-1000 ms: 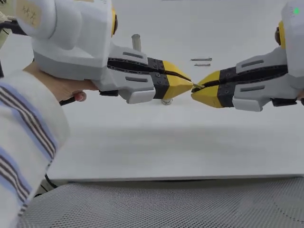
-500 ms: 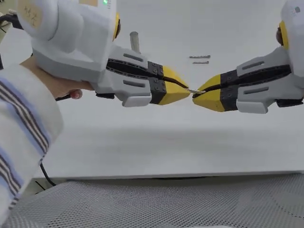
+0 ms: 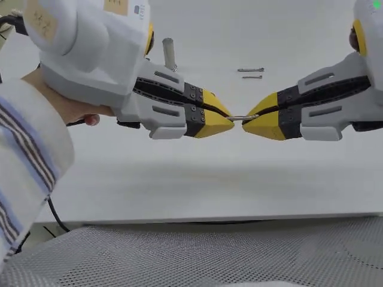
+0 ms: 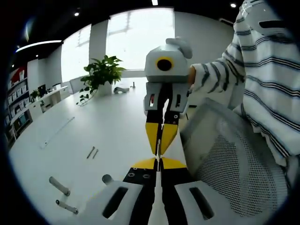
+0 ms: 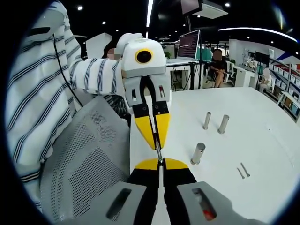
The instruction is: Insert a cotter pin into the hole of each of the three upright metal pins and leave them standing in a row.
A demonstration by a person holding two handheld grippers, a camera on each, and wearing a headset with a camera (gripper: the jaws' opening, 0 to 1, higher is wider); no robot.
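The left gripper (image 3: 230, 119) and right gripper (image 3: 245, 122) sat tip to tip, both clamped on one cotter pin (image 3: 237, 118) above the near table (image 3: 179, 179). A clean handover probably needed one firm grip before the other released.

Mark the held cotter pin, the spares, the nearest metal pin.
Thin silver cotter pin (image 3: 240, 118): head view, mid-shaft.
Spare cotter pins (image 3: 251, 70): head view, upper one's shaft.
Grey cylindrical metal pin (image 5: 198, 153): right gripper view, side.

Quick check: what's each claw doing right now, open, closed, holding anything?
Left claw: closed on one end of the cotter pin.
Right claw: closed on the same pin's other end.
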